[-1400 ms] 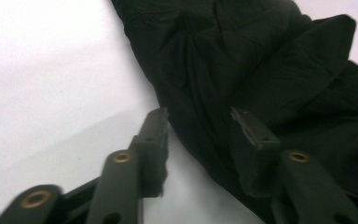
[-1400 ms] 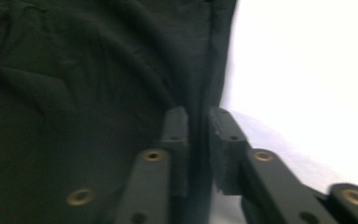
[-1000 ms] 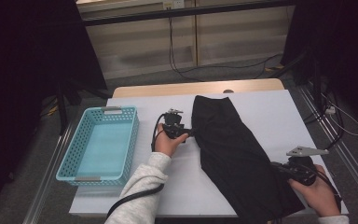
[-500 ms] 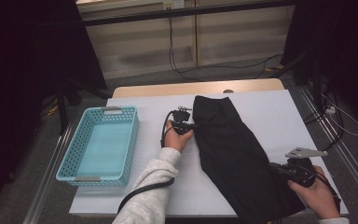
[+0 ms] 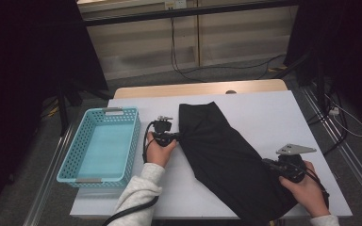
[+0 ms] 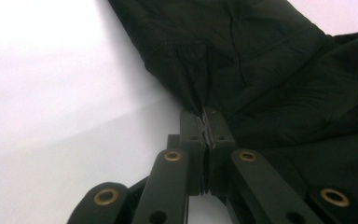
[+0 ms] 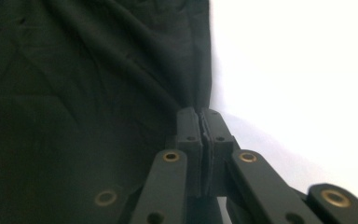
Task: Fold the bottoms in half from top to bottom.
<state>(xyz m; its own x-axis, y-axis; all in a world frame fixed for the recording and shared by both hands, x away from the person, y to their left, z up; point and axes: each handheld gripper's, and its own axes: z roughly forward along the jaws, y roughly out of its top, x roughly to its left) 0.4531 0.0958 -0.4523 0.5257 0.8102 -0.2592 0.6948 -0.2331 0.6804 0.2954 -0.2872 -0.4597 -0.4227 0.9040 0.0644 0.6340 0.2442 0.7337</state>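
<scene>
A black garment point(image 5: 228, 157) lies spread diagonally across the middle of the white desk point(image 5: 273, 113), running from near its centre toward the front right corner. The left hand-held gripper point(image 5: 176, 137) pinches the garment's left edge, its jaws having just closed on the fabric, while the right hand-held gripper point(image 5: 267, 163) is pressed together on the cloth near the right front end. A turquoise plastic basket point(image 5: 70, 160) sits at the desk's left side, apart from the garment.

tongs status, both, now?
Left tongs: shut on the left edge of the black cloth.
Right tongs: shut on the cloth's right edge, near its close end.
</scene>
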